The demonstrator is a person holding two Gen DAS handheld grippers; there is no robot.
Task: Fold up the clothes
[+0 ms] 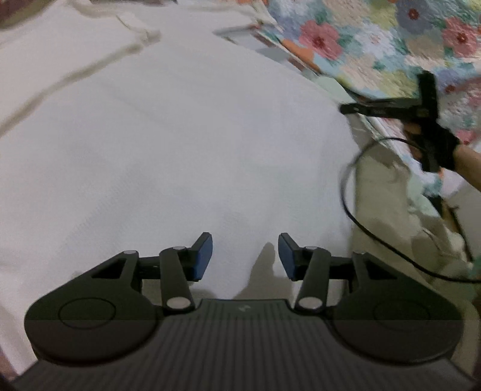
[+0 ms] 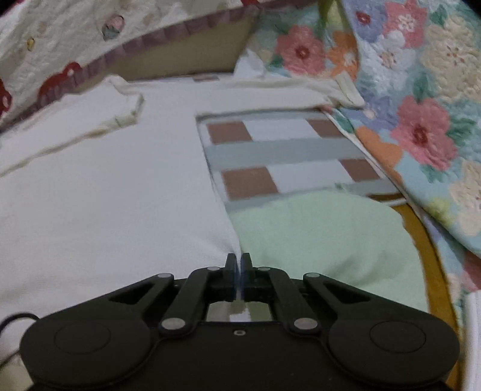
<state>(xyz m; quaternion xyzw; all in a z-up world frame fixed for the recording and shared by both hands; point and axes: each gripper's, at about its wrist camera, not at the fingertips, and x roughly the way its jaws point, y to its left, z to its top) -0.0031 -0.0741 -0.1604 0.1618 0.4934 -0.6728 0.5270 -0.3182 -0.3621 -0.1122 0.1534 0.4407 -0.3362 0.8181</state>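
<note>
Closest in, the left gripper hangs with its blue-padded fingers spread wide and nothing between them, poised over the near hem of the white knitted cotton garment. That garment lies spread flat across the whole middle of the left wrist view, its cream-trimmed sleeve away at the far end. Over on the right, the right gripper has its jaws pinched tight together on the garment's side edge (a thin fold of white cloth runs straight into the pads). Just beside that grip lies a pale green soft cloth, and beyond it a checked sheet of brown, white and grey squares. Farther off, a floral quilt in pink, blue and orange rises along the right. A black cable loops below the right gripper in the left wrist view.
</note>
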